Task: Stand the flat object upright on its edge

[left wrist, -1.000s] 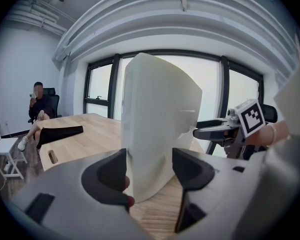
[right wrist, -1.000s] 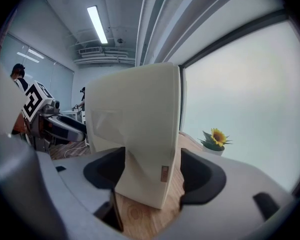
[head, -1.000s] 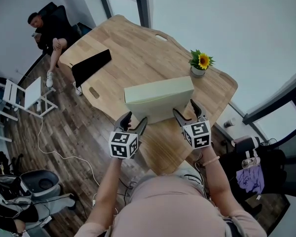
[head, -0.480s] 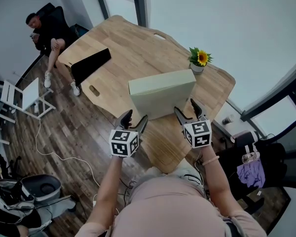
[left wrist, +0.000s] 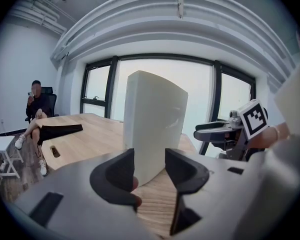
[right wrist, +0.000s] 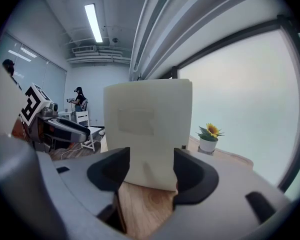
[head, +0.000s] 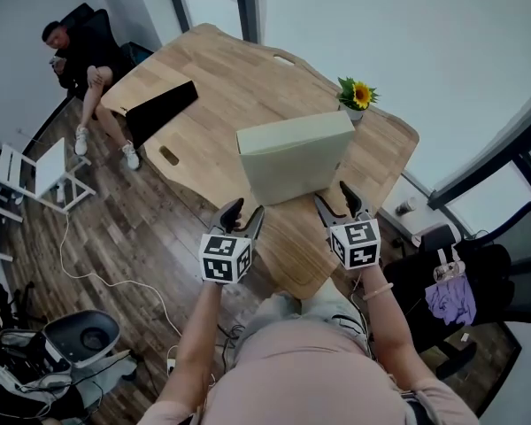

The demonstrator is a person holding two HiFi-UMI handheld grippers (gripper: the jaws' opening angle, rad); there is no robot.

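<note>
In the head view the pale flat box (head: 292,153) is standing upright on its long edge on the tabletop (head: 212,87), just ahead of the left tool (head: 245,212) and right tool (head: 336,197); in the left gripper view, that tool's jaws are closing, open with the box's end in their gap; in the right gripper view, the jaws are likewise closing, not gripping.

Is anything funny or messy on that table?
Nothing is spilled or broken. The only odd thing is the pale box on the wooden table: it stands up on its thin edge instead of lying flat.
</note>
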